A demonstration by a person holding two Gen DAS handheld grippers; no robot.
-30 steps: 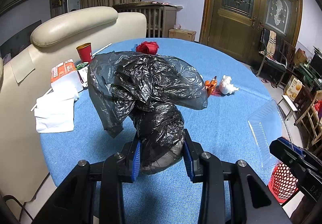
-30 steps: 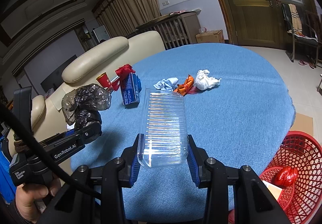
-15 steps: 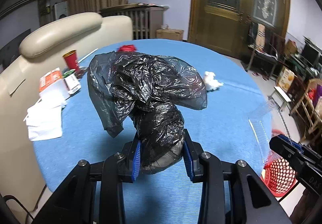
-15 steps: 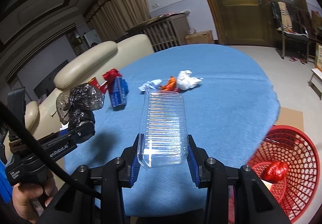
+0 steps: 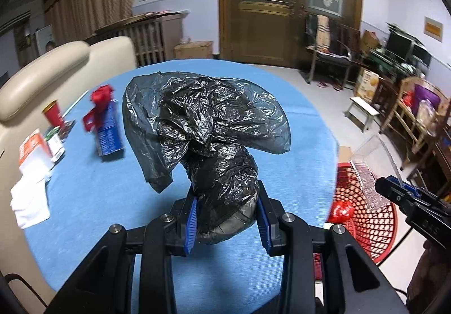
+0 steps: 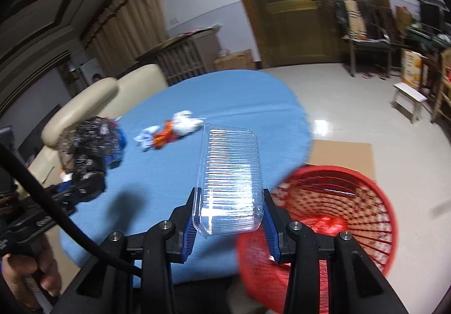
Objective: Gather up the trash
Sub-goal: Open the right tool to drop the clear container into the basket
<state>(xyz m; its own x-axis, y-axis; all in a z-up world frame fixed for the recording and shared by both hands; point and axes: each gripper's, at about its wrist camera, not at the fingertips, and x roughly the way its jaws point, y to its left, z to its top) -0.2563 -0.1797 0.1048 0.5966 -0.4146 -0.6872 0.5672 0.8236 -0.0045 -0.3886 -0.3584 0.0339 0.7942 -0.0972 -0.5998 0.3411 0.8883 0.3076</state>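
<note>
the left gripper (image 5: 225, 222) is clamped on a crumpled black plastic bag (image 5: 208, 145), held above the blue table (image 5: 93, 201). only the left wrist view shows the blue carton (image 5: 108, 132) with its red bow, the red cup (image 5: 53, 114) and white napkins (image 5: 29, 201); carton print is too blurred to read. the right gripper (image 6: 229, 225) pinches a clear ribbed plastic tray (image 6: 231, 173) past the table's near edge, just beside the red mesh basket (image 6: 366, 218) on open floor. only that view shows the crumpled wrappers (image 6: 169, 133) mid-table, well apart from both grippers.
</note>
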